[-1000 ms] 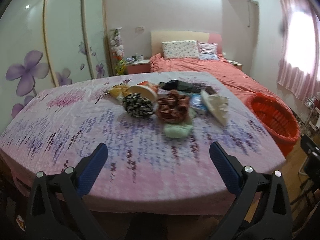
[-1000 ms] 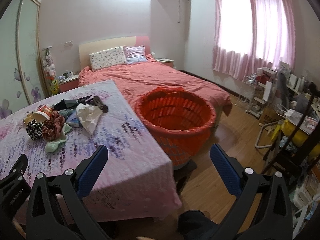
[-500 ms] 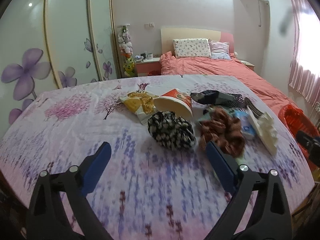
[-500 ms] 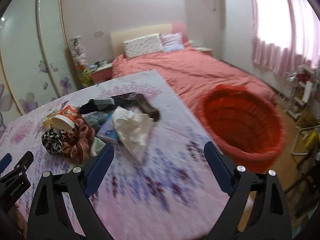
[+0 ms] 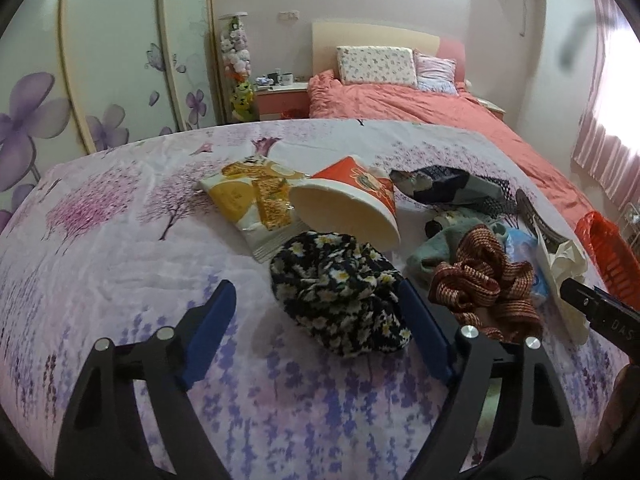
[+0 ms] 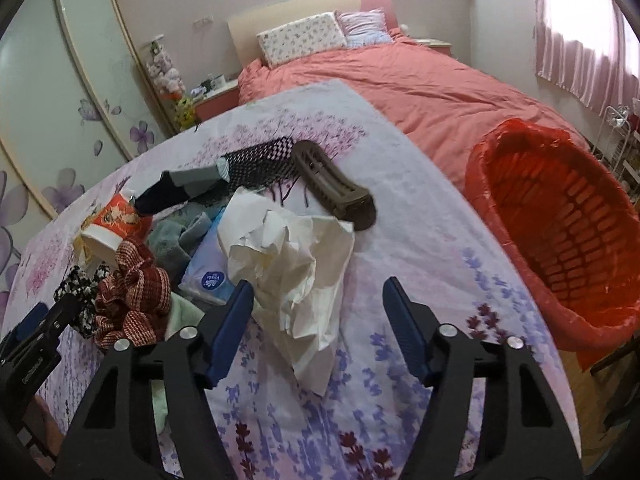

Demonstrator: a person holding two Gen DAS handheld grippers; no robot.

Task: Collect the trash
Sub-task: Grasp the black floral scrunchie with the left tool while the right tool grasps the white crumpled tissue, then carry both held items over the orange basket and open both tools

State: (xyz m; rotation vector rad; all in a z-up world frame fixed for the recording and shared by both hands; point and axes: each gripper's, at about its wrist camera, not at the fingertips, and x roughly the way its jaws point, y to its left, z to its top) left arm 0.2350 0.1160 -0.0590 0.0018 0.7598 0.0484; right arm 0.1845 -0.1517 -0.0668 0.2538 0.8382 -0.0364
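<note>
Left wrist: left gripper point(image 5: 316, 318) over the floral sheet point(image 5: 120, 280), jaws apart and just been closing, pads touching nothing; black daisy cloth point(image 5: 340, 296) lies partly between them. Behind the cloth: tipped paper cup point(image 5: 352, 204), with snack wrapper point(image 5: 256, 200) to its left. Right of the cloth: brown scrunchie point(image 5: 484, 288). Red basket point(image 5: 608, 248) at the far right edge. Right wrist: right gripper point(image 6: 320, 320) jaws also apart, just been closing, nothing clamped; crumpled white paper point(image 6: 296, 264) sits between the pads, just ahead. Brown comb point(image 6: 332, 184) lies behind the paper, blue tissue pack point(image 6: 208, 276) to its left, red basket point(image 6: 560, 240) off the sheet, well to its right.
</note>
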